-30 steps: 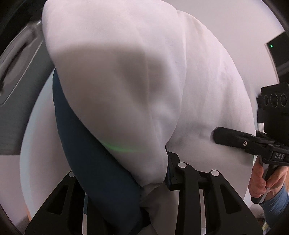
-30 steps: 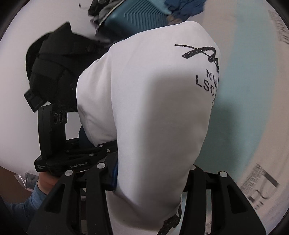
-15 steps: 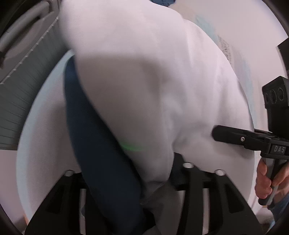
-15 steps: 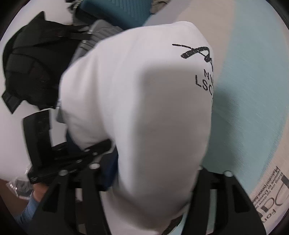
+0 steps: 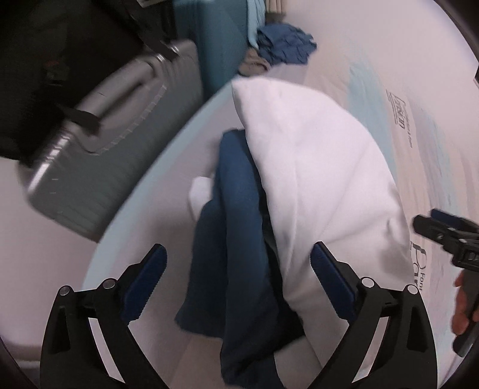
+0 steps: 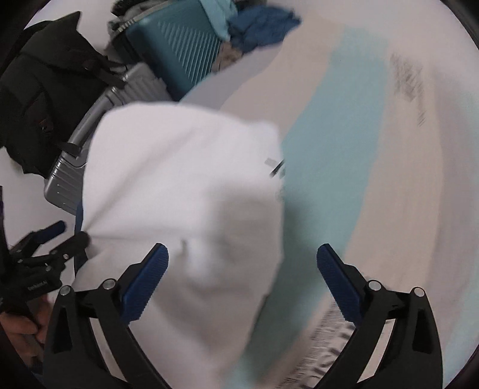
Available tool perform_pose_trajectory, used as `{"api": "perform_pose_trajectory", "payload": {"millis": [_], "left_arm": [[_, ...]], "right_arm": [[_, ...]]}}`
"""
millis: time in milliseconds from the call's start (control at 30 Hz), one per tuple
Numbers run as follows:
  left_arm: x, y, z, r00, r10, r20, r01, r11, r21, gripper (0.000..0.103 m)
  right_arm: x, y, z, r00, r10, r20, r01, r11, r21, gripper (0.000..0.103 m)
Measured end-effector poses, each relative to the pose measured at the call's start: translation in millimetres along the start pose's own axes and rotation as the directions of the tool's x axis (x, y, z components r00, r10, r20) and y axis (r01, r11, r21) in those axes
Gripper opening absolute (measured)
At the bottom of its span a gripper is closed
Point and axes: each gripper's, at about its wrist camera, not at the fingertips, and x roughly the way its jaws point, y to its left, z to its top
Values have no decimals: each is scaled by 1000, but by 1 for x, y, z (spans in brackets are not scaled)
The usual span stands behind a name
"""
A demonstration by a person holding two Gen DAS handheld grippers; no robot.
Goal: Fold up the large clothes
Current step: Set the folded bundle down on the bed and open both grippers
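White fleece-looking fabric with a navy lining, that's the garment (image 5: 314, 167) here, and it's lying bunched on the printed mat (image 5: 419, 98) with nothing gripping it. Both tools are spread wide: the left gripper (image 5: 236, 269) has its blue-padded fingers apart on either side of the cloth's near end, with the navy part running down between them, and the right gripper (image 6: 242, 269) is just as wide, the white bulk filling its left half and nothing pinched. Probably they sit like that because the person has let the piece drop onto the mat to lay it out and is lining up for a fresh grab, though that's a guess. In the left view the garment's long axis runs from the grippers' end away toward the silver suitcase (image 5: 98, 143), with a pointed white corner at the far end nearest the suitcase and the navy layer exposed along the suitcase side. The white layer sits on the side away from the suitcase. The right view is blurry, so the print on the cloth is unreadable. Beyond the suitcase sits a teal suitcase (image 6: 173, 45) with a blue cloth heap (image 6: 263, 24) next to it, well apart from the garment. Fold looks barely started; it's still a lump, not a flat shape.
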Motion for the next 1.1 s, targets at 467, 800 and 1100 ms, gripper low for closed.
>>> {"api": "perform_pose_trajectory", "payload": {"millis": [467, 800, 1100], "left_arm": [[-122, 6, -102, 987, 48, 154, -33, 995, -98, 97], [-185, -14, -201, 964, 67, 256, -53, 997, -62, 97], [-198, -2, -239, 963, 18, 270, -6, 999, -46, 97]], "right_arm": [[-158, 51, -105, 937, -109, 333, 180, 965, -191, 95], [-193, 67, -205, 937, -73, 341, 123, 984, -127, 96], [-211, 91, -253, 904, -166, 394, 221, 970, -100, 96]]}}
